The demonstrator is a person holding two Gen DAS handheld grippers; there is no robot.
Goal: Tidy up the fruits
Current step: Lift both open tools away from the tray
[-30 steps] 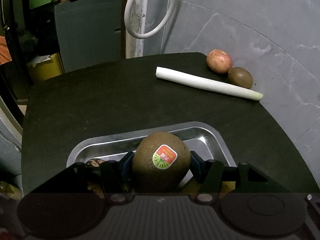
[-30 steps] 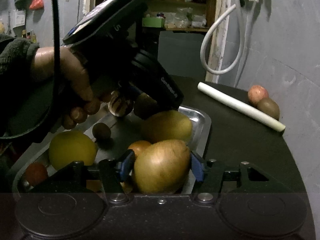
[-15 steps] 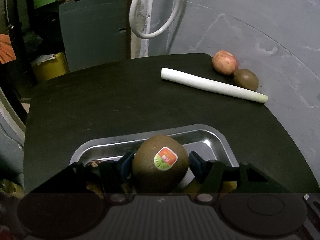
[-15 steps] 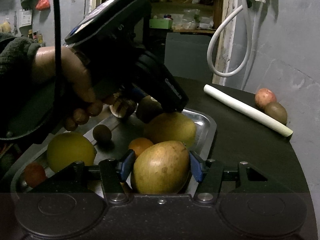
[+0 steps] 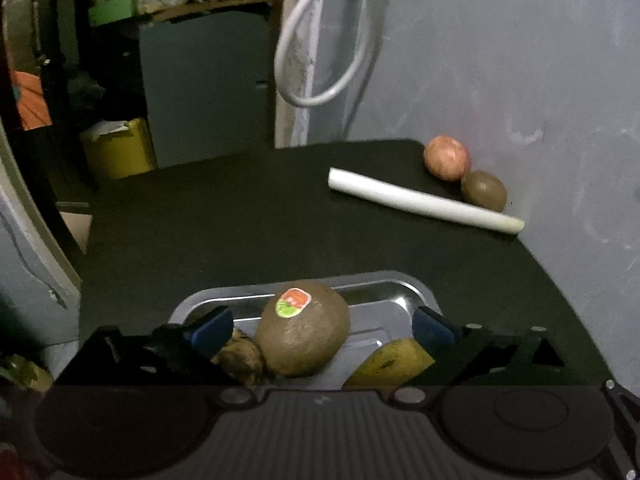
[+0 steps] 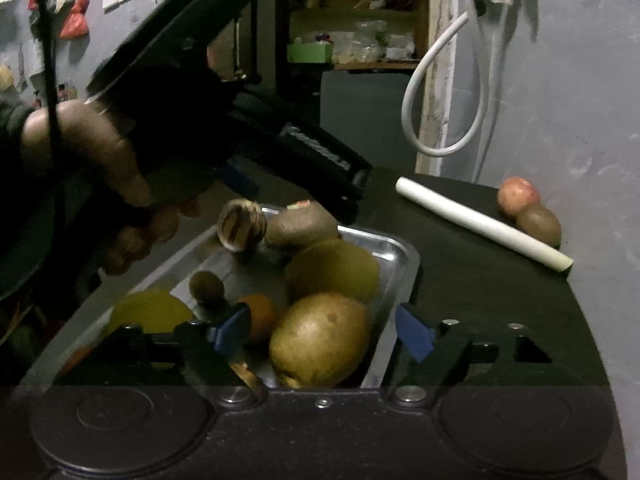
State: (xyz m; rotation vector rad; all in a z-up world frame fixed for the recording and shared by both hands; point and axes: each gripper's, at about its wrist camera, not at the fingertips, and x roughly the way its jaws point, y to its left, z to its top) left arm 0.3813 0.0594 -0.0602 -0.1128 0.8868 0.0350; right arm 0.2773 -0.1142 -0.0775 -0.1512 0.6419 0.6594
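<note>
— Left claw [image 5: 320,326]?
— Spread wide, blue pads clear of the stickered kiwi [image 5: 303,333], resting low centre of the left wrist view inside the steel tray [image 5: 384,292]. Touching a walnut [image 5: 240,359] at its left; yellow fruit [image 5: 390,364] just right of it, under the right pad.
— Right claw [image 6: 322,334]?
— Also spread wide, gaps visible either side of the pear [image 6: 320,338], lying at the near end of the same tray [image 6: 402,256] in the lower centre of the right wrist view.
— Farther out in the tray?
— Behind the pear, a large yellow-green fruit [image 6: 334,268]; left of it an orange [image 6: 260,316], a small brown ball [image 6: 206,288], a yellow round fruit [image 6: 150,314]. At the far end, walnut [image 6: 241,230] beside the kiwi [image 6: 300,226], below the left claw's black body.
— Outside the tray?
— On the dark worktop [image 5: 240,220], upper right of both frames: white leek stalk [image 5: 424,200], with an apple [image 5: 447,158] and a second kiwi [image 5: 484,190] touching each other behind it, against the grey wall.
</note>
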